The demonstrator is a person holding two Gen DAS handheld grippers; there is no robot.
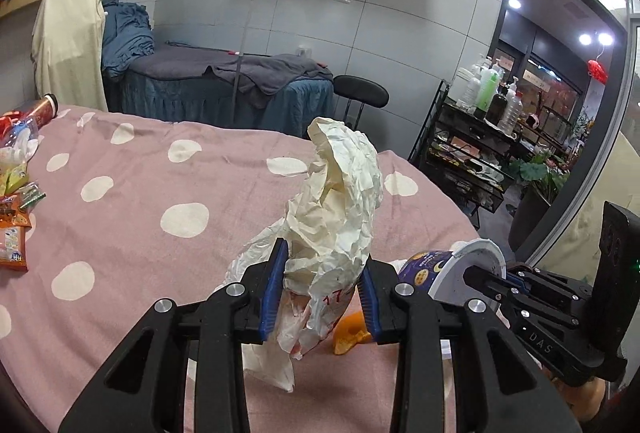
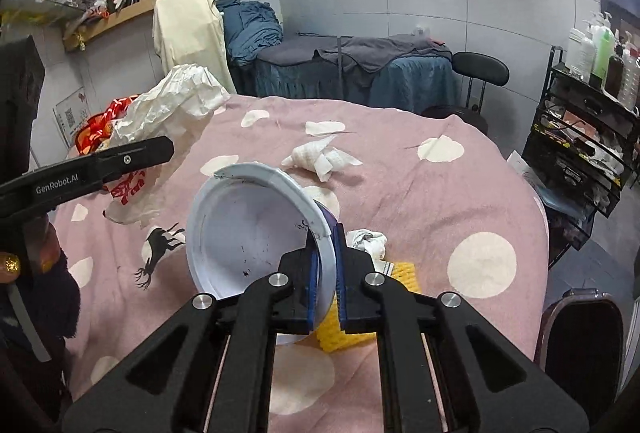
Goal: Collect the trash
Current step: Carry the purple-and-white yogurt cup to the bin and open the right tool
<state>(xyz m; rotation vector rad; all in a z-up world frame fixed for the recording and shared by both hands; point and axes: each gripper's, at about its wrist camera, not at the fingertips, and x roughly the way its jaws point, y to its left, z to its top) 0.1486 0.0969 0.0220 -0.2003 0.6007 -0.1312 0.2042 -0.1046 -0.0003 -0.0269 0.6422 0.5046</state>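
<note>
Left tongs are clamped on a crumpled paper bag, lifted clear of the bed. Right tongs pinch the empty cup by its rim, likely both headed for the bin.

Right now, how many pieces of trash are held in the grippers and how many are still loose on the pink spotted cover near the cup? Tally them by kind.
Crumpled paper bag, held by left gripper: 1
Paper cup, held by right gripper: 1
Crumpled tissues, loose: 2
Yellow ridged piece, loose: 1
Total: 5; the snack wrappers at the far left are not counted.
</note>
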